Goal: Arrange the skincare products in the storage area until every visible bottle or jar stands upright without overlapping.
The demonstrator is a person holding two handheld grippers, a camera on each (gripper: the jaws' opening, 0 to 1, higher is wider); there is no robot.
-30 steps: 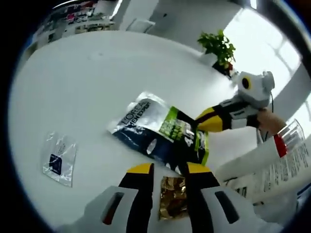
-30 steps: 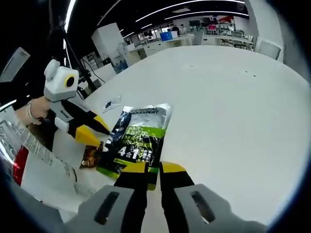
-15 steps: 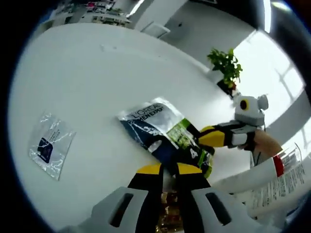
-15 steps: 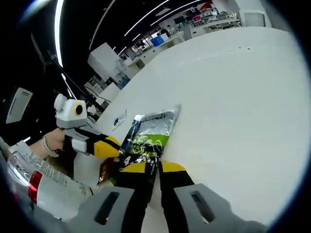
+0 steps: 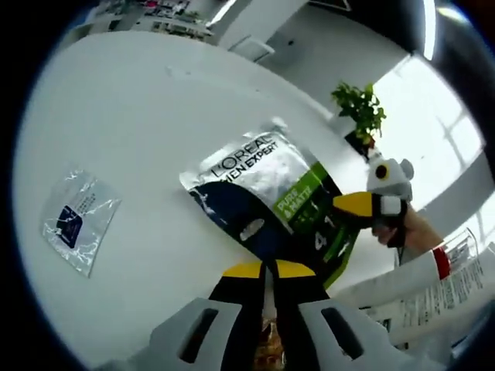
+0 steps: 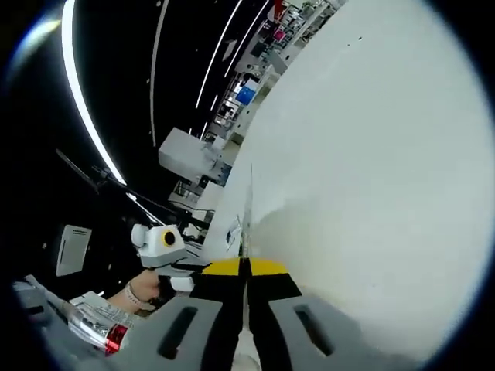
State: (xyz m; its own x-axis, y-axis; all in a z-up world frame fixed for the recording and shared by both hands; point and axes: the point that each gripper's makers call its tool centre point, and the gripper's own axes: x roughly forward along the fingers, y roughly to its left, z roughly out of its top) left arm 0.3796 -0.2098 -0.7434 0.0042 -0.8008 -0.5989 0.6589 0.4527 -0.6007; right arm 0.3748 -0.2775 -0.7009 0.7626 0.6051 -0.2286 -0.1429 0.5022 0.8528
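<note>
Right gripper view: right gripper [image 6: 246, 267] pinches the pouch [image 5: 271, 193] edge-on; left gripper [image 5: 267, 270] clamps a gold sachet [image 5: 269, 352].

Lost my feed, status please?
Right gripper shut on pouch, lifted edge-on. Left gripper shut on gold packet. Small clear bag flat on table.

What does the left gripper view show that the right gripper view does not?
Left gripper view: the printed face of the L'Oreal pouch, a small clear bag, a potted plant, and a gold packet between the shut jaws of the left gripper.
Right gripper view: a dark ceiling with light strips, and the pouch seen edge-on in the shut jaws of the right gripper.
Shared: the white table, the pouch, and a white tube with a red band.
</note>
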